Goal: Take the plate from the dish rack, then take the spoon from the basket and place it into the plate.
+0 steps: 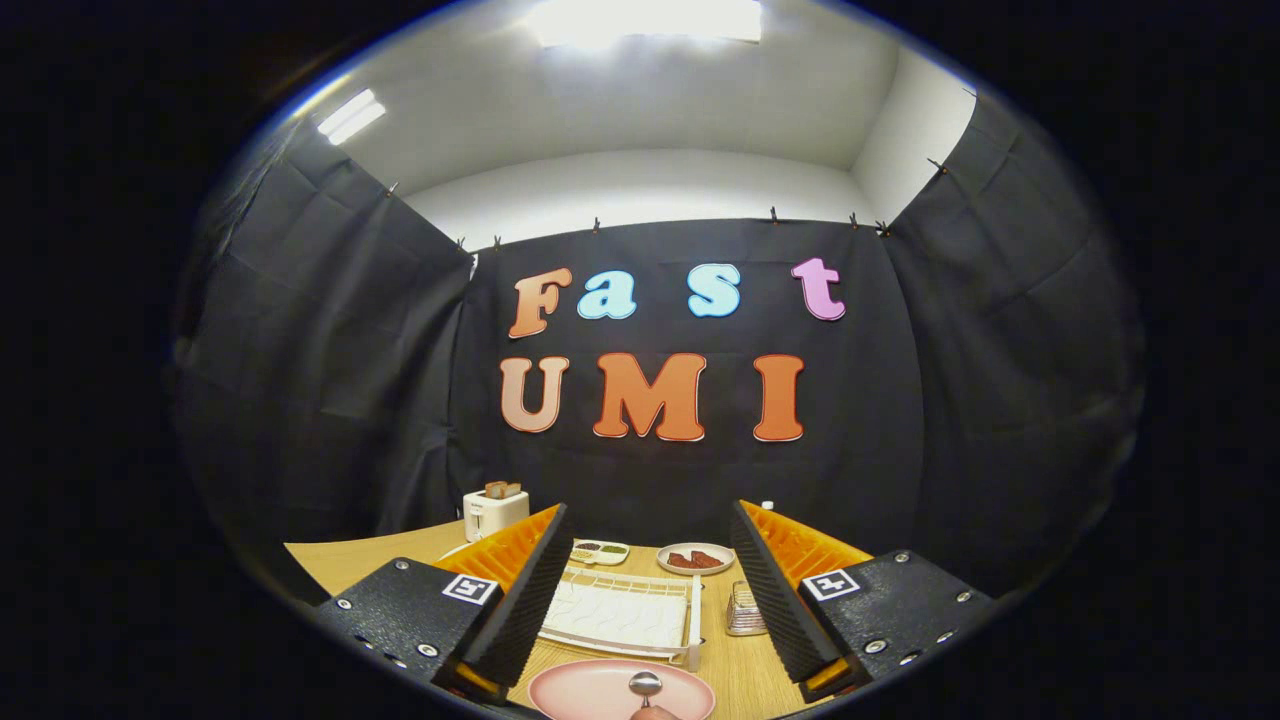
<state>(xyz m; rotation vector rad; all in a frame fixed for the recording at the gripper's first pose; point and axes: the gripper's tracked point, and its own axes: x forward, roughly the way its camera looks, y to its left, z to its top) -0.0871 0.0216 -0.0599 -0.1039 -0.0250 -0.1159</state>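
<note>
Spreading wide with nothing held, the claw (645, 600) frames the wooden table (730, 665), its two ribbed fingers angled out at 10 and 2 o'clock. Between them and close in, at 6 o'clock, lies the pink round plate (580, 692), smooth and shallow, with the metal spoon (645, 684) resting in it, bowl up toward the rack; something small and rounded shows at the very near edge by the spoon's handle, too little of it to tell what. Just ahead of the plate, at 12 o'clock from it, sits the white wire dish rack (625, 615), a low rectangular frame of thin bars over a pale tray, with no dish standing in its slots. At 2 o'clock from the plate, hard by the right finger, stands a small metal mesh basket (745, 610), partly hidden behind that finger. Beyond the rack, toward the black cloth wall, are a small oblong white dish (598, 551) with compartments of greenish bits and a round white plate (695, 558) carrying reddish-brown pieces. Off at 10 o'clock, past the left finger, a boxy white toaster (494, 513) holds brown slices. Bare tabletop runs between rack and basket and beside the pink plate's right rim; the table's far edge meets the cloth close behind the dishes.
</note>
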